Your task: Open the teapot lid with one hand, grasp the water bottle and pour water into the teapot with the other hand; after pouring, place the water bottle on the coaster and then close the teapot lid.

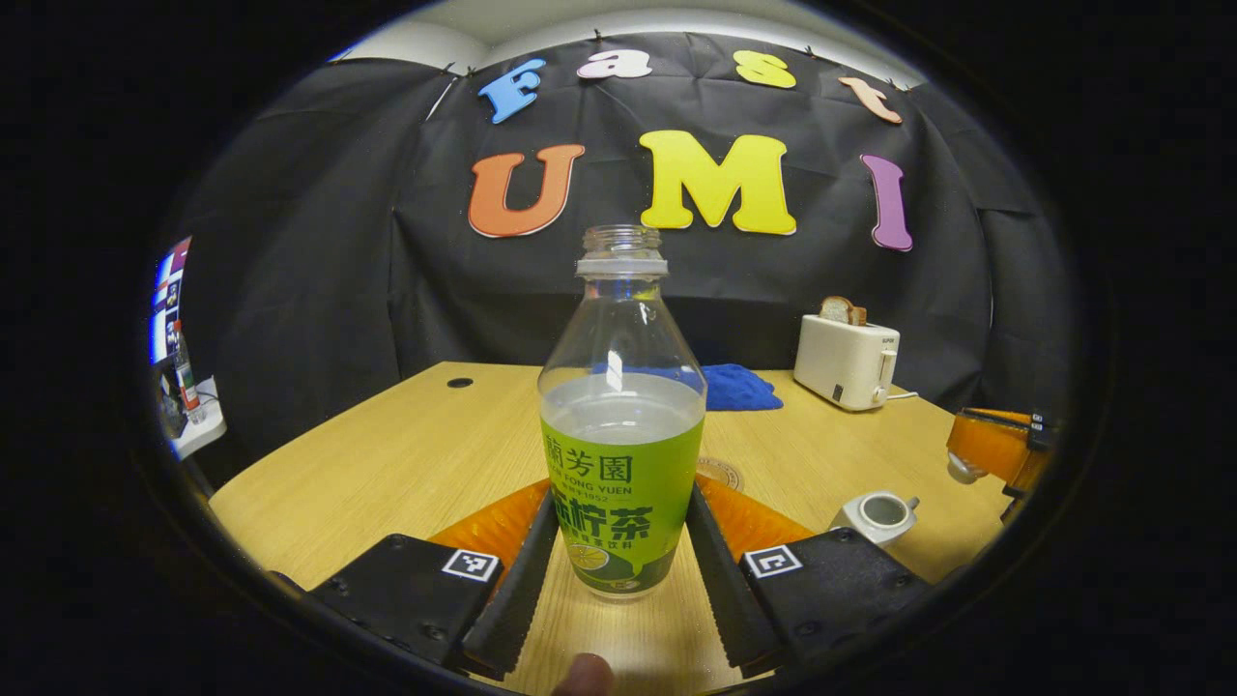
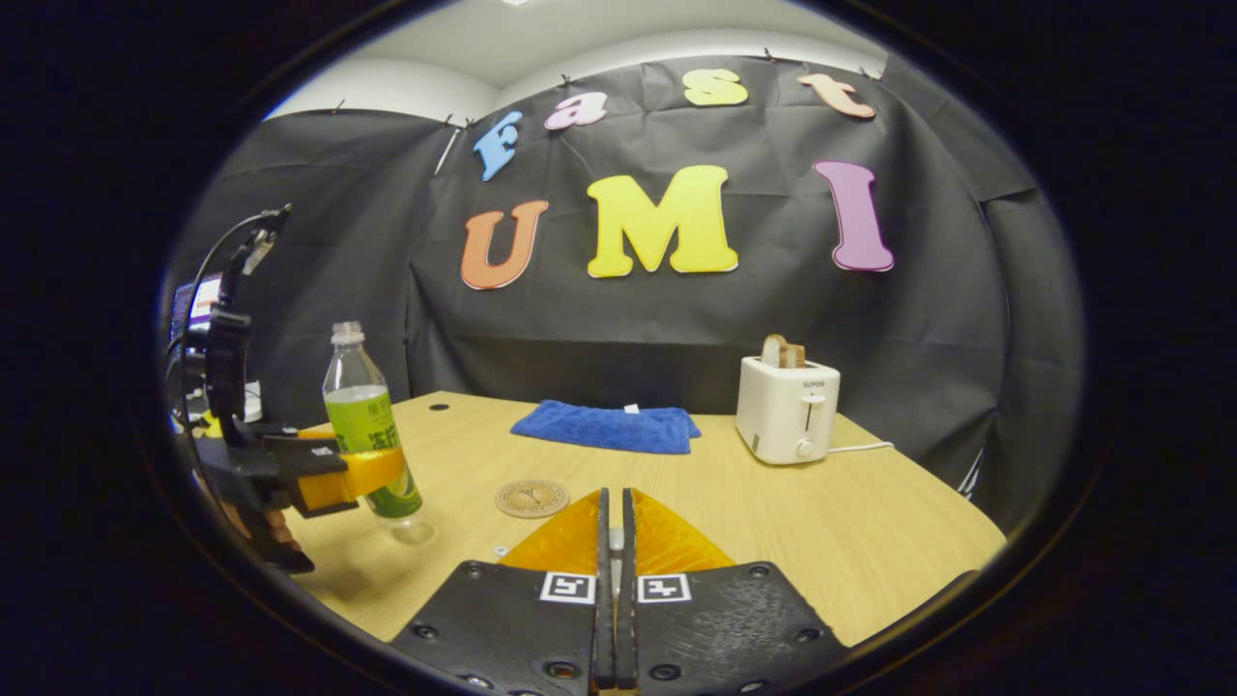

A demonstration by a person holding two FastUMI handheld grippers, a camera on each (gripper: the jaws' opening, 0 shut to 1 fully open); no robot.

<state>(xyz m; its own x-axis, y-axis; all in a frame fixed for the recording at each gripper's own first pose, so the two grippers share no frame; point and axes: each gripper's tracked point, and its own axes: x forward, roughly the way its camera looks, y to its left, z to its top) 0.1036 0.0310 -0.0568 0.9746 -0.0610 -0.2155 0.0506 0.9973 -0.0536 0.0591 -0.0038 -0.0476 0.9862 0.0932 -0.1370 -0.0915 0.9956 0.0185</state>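
In the left gripper view the left gripper (image 1: 618, 565) holds the uncapped water bottle (image 1: 621, 425) between both fingers at its green label; the teapot (image 1: 877, 515) stands open at 4 o'clock with the right gripper (image 1: 995, 447) above it, so I think the bottle should rise upright before tilting over the opening. In the right gripper view the right gripper (image 2: 616, 561) has its fingers pressed together, apparently on the lid, though I cannot tell; the coaster (image 2: 532, 499) lies at 11 o'clock, right of the bottle.
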